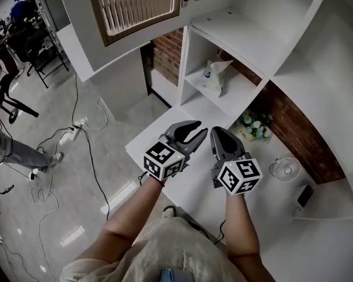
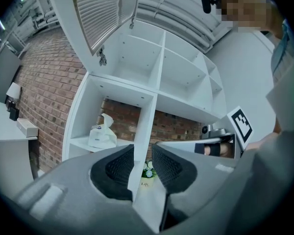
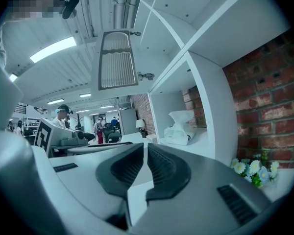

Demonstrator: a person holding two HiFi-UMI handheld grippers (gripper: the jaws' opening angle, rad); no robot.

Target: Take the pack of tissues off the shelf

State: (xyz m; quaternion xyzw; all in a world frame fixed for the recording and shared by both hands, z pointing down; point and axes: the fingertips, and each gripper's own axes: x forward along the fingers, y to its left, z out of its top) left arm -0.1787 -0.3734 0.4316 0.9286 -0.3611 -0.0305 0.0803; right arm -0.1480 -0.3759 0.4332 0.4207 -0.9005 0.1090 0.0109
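The pack of tissues point(image 1: 213, 75) is white with a tissue sticking up, and it sits in a low cubby of the white shelf unit point(image 1: 247, 40). It also shows in the left gripper view point(image 2: 102, 135) and the right gripper view point(image 3: 179, 131). Both grippers hover side by side over the white counter, short of the cubby. My left gripper point(image 1: 199, 128) point(image 2: 142, 148) has its jaws a little apart with nothing between them. My right gripper point(image 1: 217, 131) point(image 3: 145, 146) has its jaws together and empty.
A small pot of white flowers point(image 1: 253, 125) stands on the counter point(image 1: 188, 175) right of the cubby, with a little fan point(image 1: 285, 169) and a dark device point(image 1: 305, 195) beyond. A louvred cabinet door point(image 1: 135, 4) hangs open above. Cables point(image 1: 76, 128) lie on the floor at the left.
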